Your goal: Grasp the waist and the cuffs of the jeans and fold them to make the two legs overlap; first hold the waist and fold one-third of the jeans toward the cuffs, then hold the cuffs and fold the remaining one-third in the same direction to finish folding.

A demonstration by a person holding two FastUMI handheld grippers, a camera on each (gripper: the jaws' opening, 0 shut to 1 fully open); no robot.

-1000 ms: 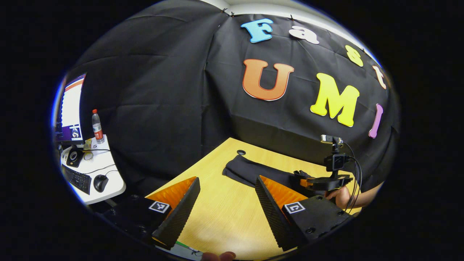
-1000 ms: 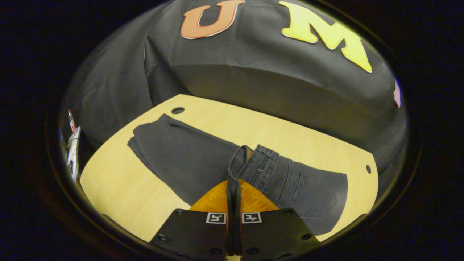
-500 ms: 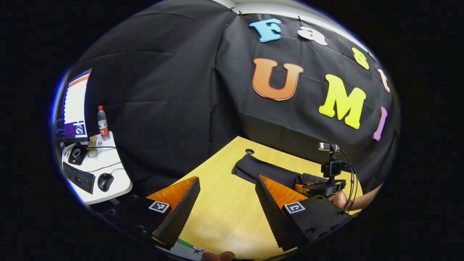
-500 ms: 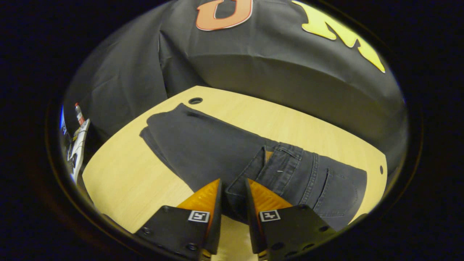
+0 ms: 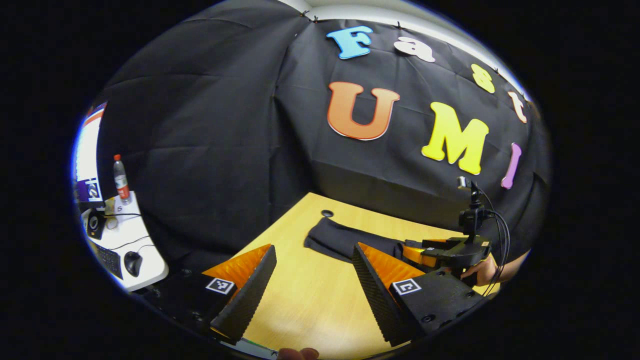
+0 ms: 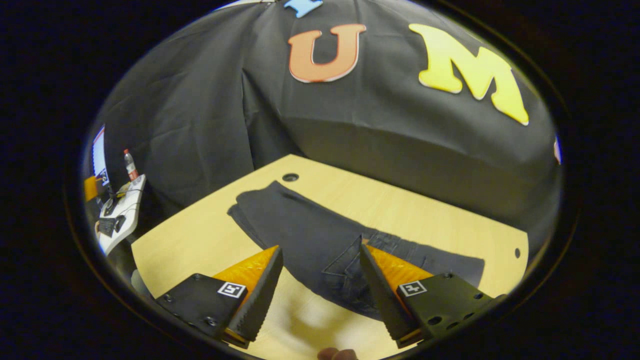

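From the right gripper view, I saw my right gripper (image 6: 320,290) held with its jaws spread wide and nothing between them, above the near edge of the dark jeans (image 6: 320,235). The jeans lay flat on the wooden table (image 6: 410,205), with the waist end folded over onto the legs near my fingers (image 6: 260,290) and the cuffs pointing away toward a round hole (image 6: 290,177) in the tabletop. A second small hole (image 6: 517,252) sat near the table's right edge.

In the left gripper view, my left gripper (image 5: 312,285) was also open and empty, poised over bare tabletop (image 5: 310,300) well short of the jeans (image 5: 345,237). Farther off, I could see the right gripper (image 5: 425,250) just above the jeans, with a hand (image 5: 480,270) behind it and cables running from its camera.

Off to the left stood a white side desk (image 5: 135,245) with a monitor (image 5: 87,160), a water bottle (image 5: 120,179), a keyboard (image 5: 109,252) and a mouse (image 5: 132,262)
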